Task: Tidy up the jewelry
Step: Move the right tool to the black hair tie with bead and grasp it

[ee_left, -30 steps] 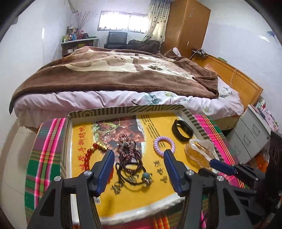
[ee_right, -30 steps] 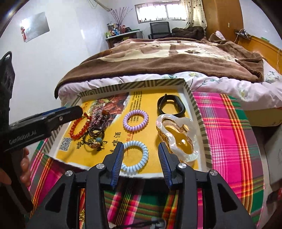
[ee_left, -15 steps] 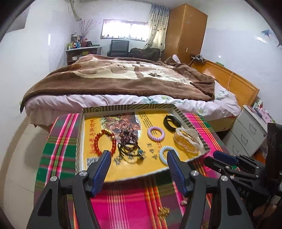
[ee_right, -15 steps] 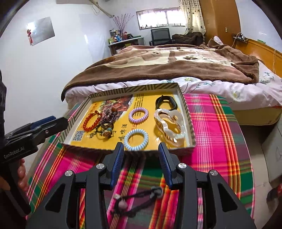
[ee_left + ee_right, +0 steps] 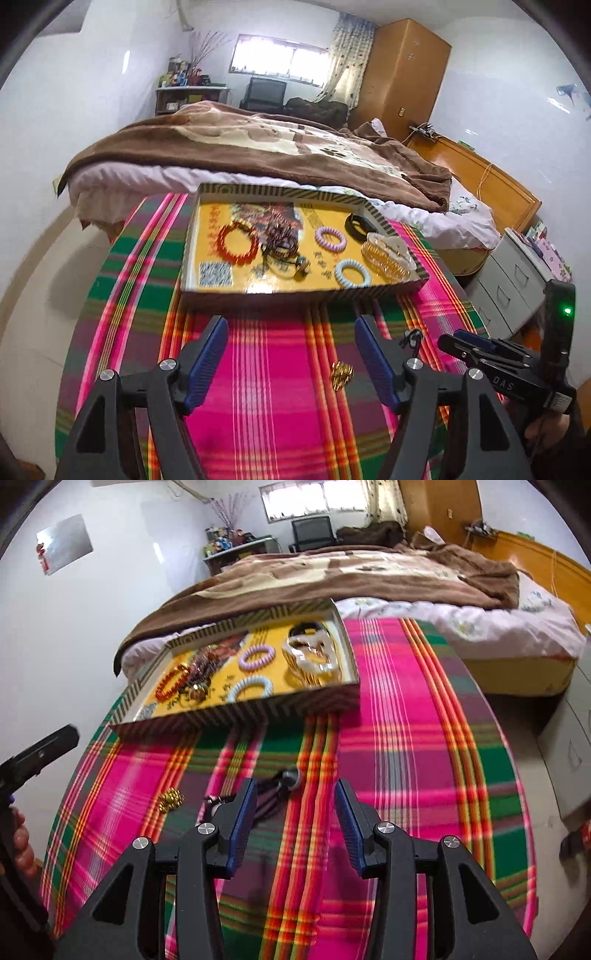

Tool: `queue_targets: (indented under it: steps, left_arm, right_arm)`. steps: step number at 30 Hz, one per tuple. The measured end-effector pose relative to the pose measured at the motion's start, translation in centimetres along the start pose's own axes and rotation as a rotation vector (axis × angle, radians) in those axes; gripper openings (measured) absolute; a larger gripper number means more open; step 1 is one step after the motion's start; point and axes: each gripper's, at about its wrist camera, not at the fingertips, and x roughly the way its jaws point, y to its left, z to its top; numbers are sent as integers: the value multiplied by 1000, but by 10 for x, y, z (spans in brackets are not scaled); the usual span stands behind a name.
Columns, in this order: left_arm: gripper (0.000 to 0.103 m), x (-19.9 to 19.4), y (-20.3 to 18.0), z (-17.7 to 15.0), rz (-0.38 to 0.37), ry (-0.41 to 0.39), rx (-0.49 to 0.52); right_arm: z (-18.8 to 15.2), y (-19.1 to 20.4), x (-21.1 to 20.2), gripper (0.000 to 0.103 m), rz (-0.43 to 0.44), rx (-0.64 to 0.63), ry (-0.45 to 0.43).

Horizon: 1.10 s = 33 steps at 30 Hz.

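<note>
A striped tray [image 5: 303, 293] with a yellow floor holds a red bead bracelet [image 5: 236, 243], dark bead strands [image 5: 280, 236], a purple coil tie [image 5: 330, 238], a blue coil tie [image 5: 352, 273], a black band [image 5: 356, 225] and a clear hair claw [image 5: 388, 254]. On the plaid cloth before it lie a small gold piece [image 5: 341, 374] and a dark cord [image 5: 280, 786]. My left gripper [image 5: 291, 321] hovers over bare cloth, jaws opening, nothing between them. My right gripper [image 5: 295, 784] is also opening and empty, with the cord by its left fingertip.
The round table's plaid cloth [image 5: 406, 720] drops off on all sides. A bed with a brown blanket [image 5: 258, 147] stands right behind the tray. White drawers [image 5: 506, 280] stand to the right. The other gripper shows at each view's edge, right gripper [image 5: 480, 350], left gripper [image 5: 40, 753].
Both grippers have drawn back from the tray, which now looks farther off. The gold piece and the dark cord have come into view on the cloth. Both jaws stand slightly wider.
</note>
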Motion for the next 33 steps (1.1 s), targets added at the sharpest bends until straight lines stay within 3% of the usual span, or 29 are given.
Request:
queue_targets:
  steps: [3, 5, 7, 14, 18, 24, 29, 32, 33]
  left_arm:
    - [71, -2, 8, -11, 7, 16, -23]
    - [71, -3, 13, -17, 13, 23, -35]
    - [71, -5, 19, -23, 23, 28, -46]
    - [71, -9, 32, -34, 35, 43, -72]
    - [71, -8, 33, -37, 32, 47, -77]
    - [71, -5, 33, -38, 33, 52, -78]
    - [71, -3, 29, -38, 37, 59, -70]
    - [71, -2, 25, -38, 35, 64, -60]
    - [71, -1, 23, -38, 36, 67, -55]
  right_arm:
    - [-3, 8, 9, 47, 1, -4, 23]
    - [-5, 15, 17, 58, 13, -8, 43]
    - [-6, 20, 24, 61, 24, -6, 61]
    - [-3, 25, 32, 62, -39, 21, 49]
    - [-3, 35, 38, 62, -98, -34, 50]
    - [-5, 36, 37, 61, -106, -39, 31]
    - [-7, 33, 34, 13, -74, -37, 32]
    - [-8, 30, 31, 10, -51, -36, 28]
    - [-9, 29, 30, 2, -47, -33, 25]
